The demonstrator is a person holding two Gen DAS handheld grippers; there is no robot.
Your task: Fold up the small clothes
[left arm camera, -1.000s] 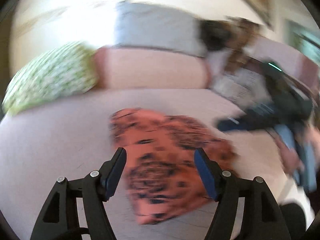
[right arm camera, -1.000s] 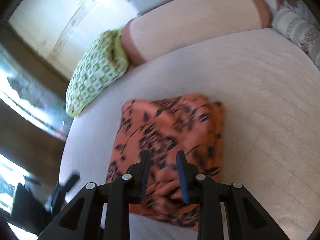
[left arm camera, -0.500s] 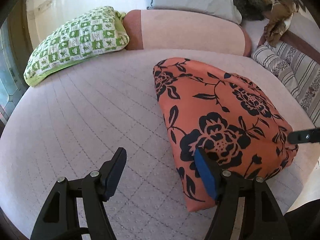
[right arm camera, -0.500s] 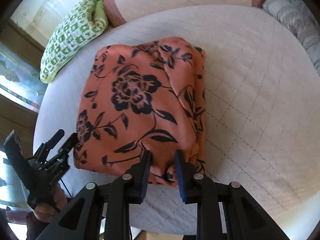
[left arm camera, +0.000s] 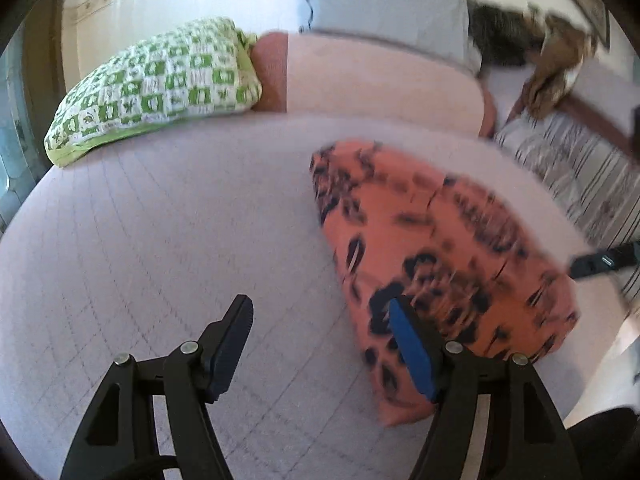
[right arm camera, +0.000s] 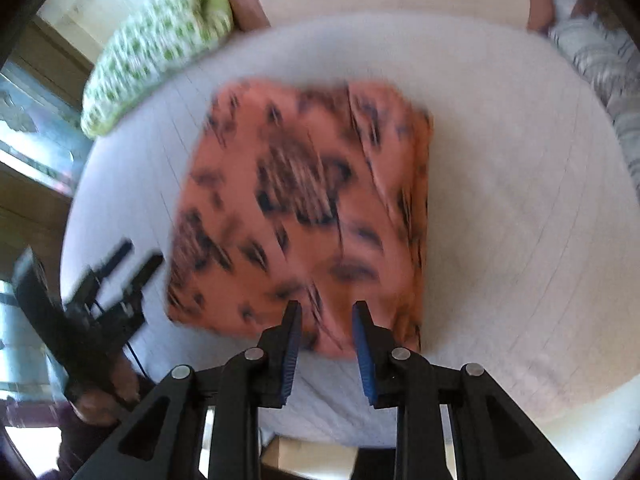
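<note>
My left claw (left arm camera: 320,320) is spread wide with nothing in it, above the bed (left arm camera: 160,240); its right finger overlaps the near edge of the cloth (left arm camera: 440,248). My right claw (right arm camera: 325,312) is parted a little at the cloth's (right arm camera: 304,208) near edge, gripping nothing. The orange, black-flowered cloth lies folded on the bed (right arm camera: 520,200). Beyond sit a green pillow (left arm camera: 156,88) and a pink bolster (left arm camera: 380,84).

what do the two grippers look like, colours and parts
Both are black, with angular triangular-cutout arms, silver screw heads and ribbed blue pads on the fingers' inner faces. Left gripper; right gripper. In the right wrist view a thin black cable hangs from the left gripper, and the bare hand holding it shows.
</note>
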